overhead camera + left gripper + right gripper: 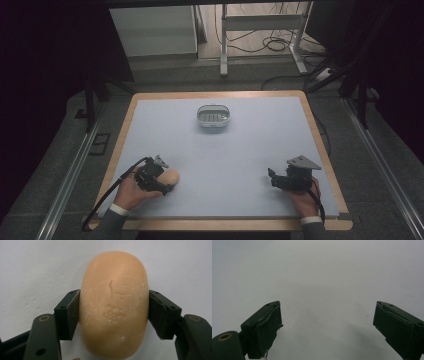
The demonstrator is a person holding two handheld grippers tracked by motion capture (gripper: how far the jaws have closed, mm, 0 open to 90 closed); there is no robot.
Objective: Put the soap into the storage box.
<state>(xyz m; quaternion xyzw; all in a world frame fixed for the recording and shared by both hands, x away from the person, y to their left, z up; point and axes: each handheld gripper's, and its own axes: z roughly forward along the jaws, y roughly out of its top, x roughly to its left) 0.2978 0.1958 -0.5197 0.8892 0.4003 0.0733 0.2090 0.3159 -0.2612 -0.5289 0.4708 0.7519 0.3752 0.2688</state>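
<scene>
Soap bar, tan and stamped on its face, sits clamped across its short width between the jaws of the left tool, down at the near-left of the counter, well apart from the soap dish. A firm, centred squeeze seems wise, since soap may slip; lifting it level should help. That oval dish looks empty, its ribbed floor bare. The right tool rests wide open, well right of the soap bar, holding nothing.

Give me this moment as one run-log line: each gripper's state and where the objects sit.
left gripper: shut on soap bar, near-left of table | right gripper: open, nothing between fingers, near-right | soap dish: far centre, untouched
</scene>
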